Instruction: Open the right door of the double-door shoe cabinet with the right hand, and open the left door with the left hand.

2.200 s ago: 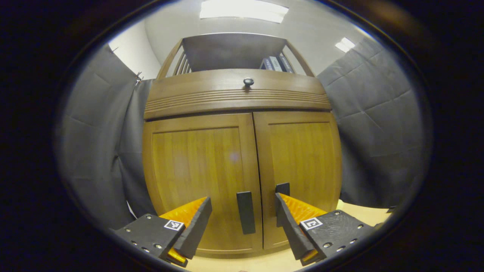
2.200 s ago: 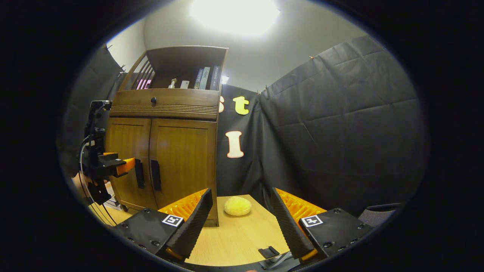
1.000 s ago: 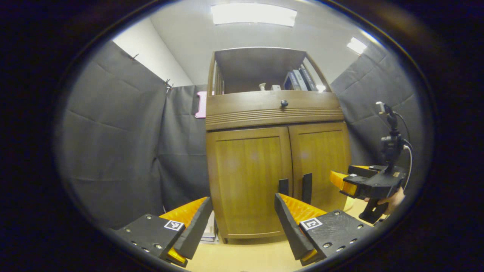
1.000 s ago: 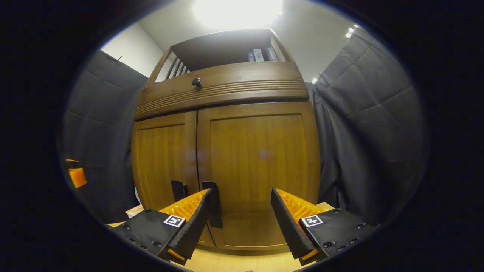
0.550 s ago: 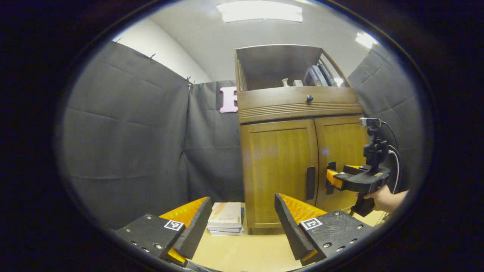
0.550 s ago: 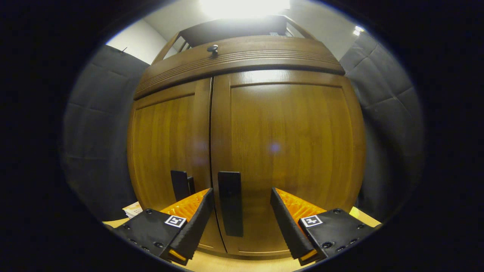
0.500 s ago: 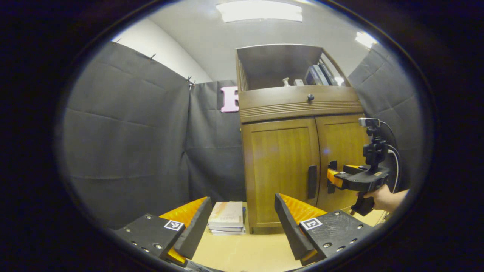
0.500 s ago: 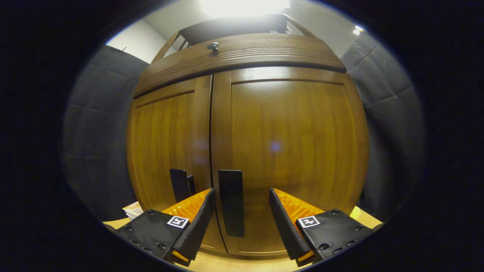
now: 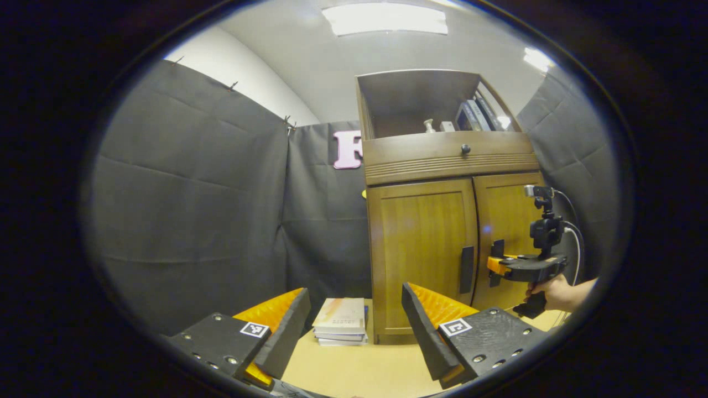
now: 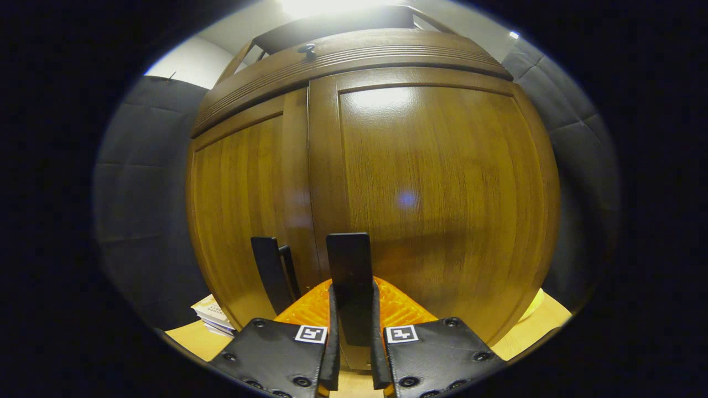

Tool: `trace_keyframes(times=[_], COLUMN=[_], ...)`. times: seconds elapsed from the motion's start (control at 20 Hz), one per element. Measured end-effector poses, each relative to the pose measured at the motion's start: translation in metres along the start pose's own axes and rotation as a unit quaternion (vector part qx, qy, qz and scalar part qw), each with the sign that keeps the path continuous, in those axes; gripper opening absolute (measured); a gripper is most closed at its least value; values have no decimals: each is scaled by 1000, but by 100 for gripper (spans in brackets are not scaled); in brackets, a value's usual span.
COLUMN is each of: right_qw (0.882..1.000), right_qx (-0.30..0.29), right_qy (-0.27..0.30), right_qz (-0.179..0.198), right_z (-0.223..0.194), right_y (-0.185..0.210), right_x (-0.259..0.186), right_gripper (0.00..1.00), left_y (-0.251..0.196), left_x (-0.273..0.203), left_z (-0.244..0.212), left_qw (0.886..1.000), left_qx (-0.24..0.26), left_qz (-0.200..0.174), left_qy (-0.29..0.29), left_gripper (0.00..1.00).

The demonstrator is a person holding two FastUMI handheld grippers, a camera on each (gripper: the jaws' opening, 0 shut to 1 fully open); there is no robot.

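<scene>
- My right gripper (image 10: 352,331), spread half a second earlier, had pinched the right door's handle (image 10: 348,276); pulling could begin.
- My left gripper (image 9: 354,326) hung spread, well clear of the shoe cabinet (image 9: 420,249).

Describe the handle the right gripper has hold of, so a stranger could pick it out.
Find the wooden shoe cabinet with two doors. Two dark upright bar handles flank the centre seam; it is the right door's handle, clamped in the right gripper, while the left door's handle stands free.
</scene>
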State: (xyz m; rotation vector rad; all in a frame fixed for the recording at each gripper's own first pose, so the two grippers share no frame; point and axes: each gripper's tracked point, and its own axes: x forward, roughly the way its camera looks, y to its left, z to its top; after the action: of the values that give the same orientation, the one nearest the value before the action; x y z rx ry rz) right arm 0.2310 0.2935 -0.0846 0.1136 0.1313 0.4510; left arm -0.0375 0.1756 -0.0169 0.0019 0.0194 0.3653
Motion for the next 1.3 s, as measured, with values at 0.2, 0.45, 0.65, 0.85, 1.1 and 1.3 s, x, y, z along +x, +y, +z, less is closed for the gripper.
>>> trace_keyframes(times=[0.2, 0.45, 0.65, 0.85, 1.1, 1.3], right_qw=[1000, 1000, 1000, 1000, 999, 999], right_qx=[0, 2, 11, 26, 28, 20], right_qy=[-3, -8, -4, -1, 7, 12], right_qz=[9, 19, 17, 6, -14, -33], right_z=[-2, 0, -1, -1, 2, 2], right_y=[-1, -11, -26, -48, -81, -107], right_x=[-35, -81, -118, -152, -187, -204], right_gripper=[25, 25, 22, 25, 24, 20], left_y=[-20, -55, -90, -124, -161, -186], left_x=[1, 6, 3, 0, 0, -6], left_z=[7, 18, 26, 30, 39, 42], left_qw=[1000, 998, 996, 993, 989, 985], left_qx=[-11, -8, -16, -23, -28, -39], left_qz=[-21, -56, -86, -113, -145, -167], left_qy=[-4, -14, -22, -20, -25, -27], left_gripper=[96, 96, 96, 96, 96, 96])
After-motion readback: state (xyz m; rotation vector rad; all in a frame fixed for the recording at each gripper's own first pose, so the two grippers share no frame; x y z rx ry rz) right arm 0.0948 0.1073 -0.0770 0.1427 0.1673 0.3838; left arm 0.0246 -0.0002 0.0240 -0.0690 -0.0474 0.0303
